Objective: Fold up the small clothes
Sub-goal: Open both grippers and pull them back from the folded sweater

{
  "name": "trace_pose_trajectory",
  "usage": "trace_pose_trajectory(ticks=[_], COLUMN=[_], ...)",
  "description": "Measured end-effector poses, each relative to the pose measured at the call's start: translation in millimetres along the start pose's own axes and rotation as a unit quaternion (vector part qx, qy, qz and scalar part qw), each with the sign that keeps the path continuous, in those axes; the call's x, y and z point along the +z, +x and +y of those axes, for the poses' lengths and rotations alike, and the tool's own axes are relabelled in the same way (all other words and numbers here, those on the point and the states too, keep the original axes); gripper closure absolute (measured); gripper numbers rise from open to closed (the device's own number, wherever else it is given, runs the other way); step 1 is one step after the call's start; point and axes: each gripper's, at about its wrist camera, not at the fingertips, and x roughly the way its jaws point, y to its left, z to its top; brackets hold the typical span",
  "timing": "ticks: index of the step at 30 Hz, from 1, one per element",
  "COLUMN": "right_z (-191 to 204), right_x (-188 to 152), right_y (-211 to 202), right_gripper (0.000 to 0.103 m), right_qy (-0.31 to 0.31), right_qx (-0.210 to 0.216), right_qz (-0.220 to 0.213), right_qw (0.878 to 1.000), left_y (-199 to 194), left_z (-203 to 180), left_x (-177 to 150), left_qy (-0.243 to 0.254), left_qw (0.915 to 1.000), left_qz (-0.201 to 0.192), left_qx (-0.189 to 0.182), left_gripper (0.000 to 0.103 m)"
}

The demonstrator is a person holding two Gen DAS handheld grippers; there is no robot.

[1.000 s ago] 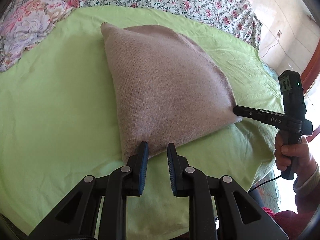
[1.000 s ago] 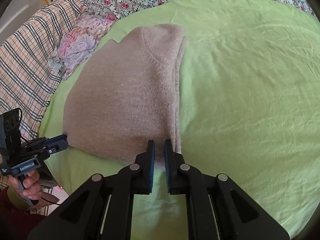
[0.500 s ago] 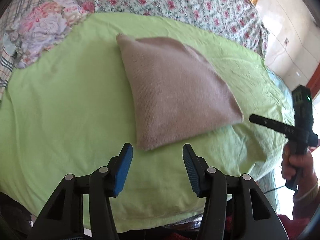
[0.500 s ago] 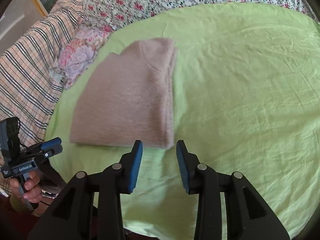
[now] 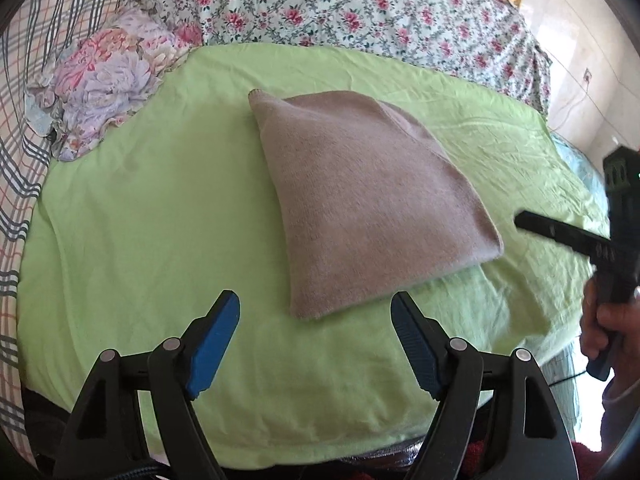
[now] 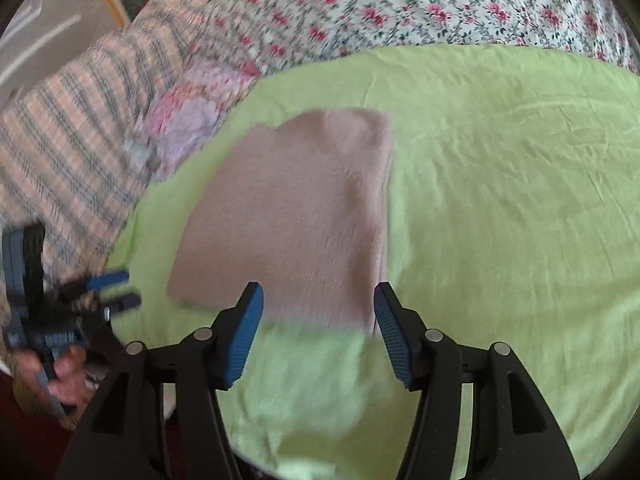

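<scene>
A folded beige knit garment [image 5: 368, 200] lies flat on the green sheet [image 5: 140, 220]; it also shows in the right wrist view [image 6: 296, 216]. My left gripper [image 5: 316, 312] is open and empty, just short of the garment's near corner. My right gripper [image 6: 318, 304] is open and empty, its jaws on either side of the garment's near edge and raised above it. The right gripper also shows in the left wrist view [image 5: 560, 232], off the garment's right corner. The left gripper shows blurred in the right wrist view [image 6: 116, 290], left of the garment.
A floral pillow [image 5: 104, 80] lies at the sheet's far left. A flowered cover [image 5: 360, 8] spans the back and a plaid blanket [image 6: 68, 132] lies to the left. The bed's near edge [image 5: 320, 440] is just below the grippers.
Both grippers let go of the garment's near corners, opened wide and pulled back and up. The garment now lies folded and flat on the sheet.
</scene>
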Motion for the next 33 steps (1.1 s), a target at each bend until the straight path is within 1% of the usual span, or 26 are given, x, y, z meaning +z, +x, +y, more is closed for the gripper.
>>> trace_pose_trajectory(ticks=[2,4,8,10,11,13,14,15,16,18,19,20,21,22,23,24,26,27,30,31,33], right_z=[-18.9,-33.2,-48.6,-65.3,-70.5,-88.7,-92.1,-93.6,-90.4,-85.7,-85.4,-87.2,-89.1,-91.1,-94.6,-96.2,-95.4,-91.5,-78.1,-68.2,-55.2], right_x=[24.7,49.0,96.1,118.9,124.2,135.6,136.5,139.9,143.5,143.3,139.6,138.7,136.1,129.8,127.1,124.3,124.0,124.4,119.7,112.8,102.7], right_y=[18.4,37.9,82.7,112.3,120.6,145.9,151.2,154.5,147.0,127.7,124.9,127.6,135.7,149.8,156.8,159.3,148.2,137.5,107.5,91.6,72.9], right_gripper=[0.044,0.044,0.044,0.044,0.044,0.046,0.071,0.091,0.095,0.095,0.095,0.095,0.095,0.095,0.092,0.089,0.073,0.072,0.072,0.071,0.067], right_qy=[0.043,0.07,0.09,0.104,0.108,0.138,0.144,0.143,0.131,0.115,0.118,0.12,0.118,0.115,0.118,0.122,0.127,0.124,0.103,0.091,0.075], right_qx=[0.013,0.026,0.032,0.019,0.014,0.028,0.033,0.038,0.033,0.027,0.018,0.01,-0.003,-0.018,-0.019,-0.019,-0.034,-0.042,-0.031,-0.025,-0.015], right_qz=[-0.003,-0.004,-0.002,0.009,0.013,0.031,0.035,0.039,0.017,-0.028,-0.033,-0.029,-0.016,0.012,0.026,0.03,0.017,0.012,-0.001,-0.004,-0.005], right_qw=[0.999,0.997,0.995,0.994,0.994,0.99,0.988,0.988,0.991,0.993,0.992,0.992,0.993,0.993,0.993,0.992,0.991,0.991,0.994,0.996,0.997], left_y=[5.1,10.1,20.8,28.4,31.2,36.6,39.9,42.3,45.3,49.4,51.5,53.7,56.5,59.8,61.5,61.8,58.7,56.1,51.1,49.6,47.0], left_z=[4.2,9.0,14.4,17.1,17.9,20.0,20.9,21.5,22.4,23.9,25.3,26.1,27.1,28.5,28.9,28.8,27.8,27.4,25.3,24.2,21.5], left_x=[9.0,19.2,37.1,46.3,49.8,56.0,58.8,60.4,62.6,64.9,65.9,66.0,66.3,66.8,66.6,66.3,65.5,65.3,64.4,63.5,60.9], left_qy=[-0.008,-0.017,-0.023,-0.025,-0.027,-0.031,-0.033,-0.034,-0.035,-0.038,-0.039,-0.041,-0.043,-0.045,-0.047,-0.047,-0.044,-0.042,-0.043,-0.043,-0.041], left_qw=[1.0,0.9999,0.9997,0.9997,0.9996,0.9995,0.9994,0.9994,0.9993,0.9992,0.9992,0.9991,0.999,0.9989,0.9988,0.9988,0.9989,0.999,0.9991,0.9991,0.9991], left_qz=[-0.002,-0.003,-0.006,-0.006,-0.006,-0.006,-0.005,-0.004,-0.003,-0.001,-0.001,0.0,0.004,0.007,0.011,0.012,0.008,0.004,0.0,-0.002,-0.003], left_qx=[0.001,-0.001,0.001,0.005,0.007,0.007,0.007,0.009,0.01,0.011,0.011,0.011,0.011,0.011,0.011,0.01,0.01,0.011,0.007,0.005,0.001], left_gripper=[0.025,0.025,0.025,0.025,0.025,0.025,0.025,0.025,0.025,0.025,0.025,0.025,0.025,0.025,0.025,0.025,0.025,0.025,0.025,0.025,0.025])
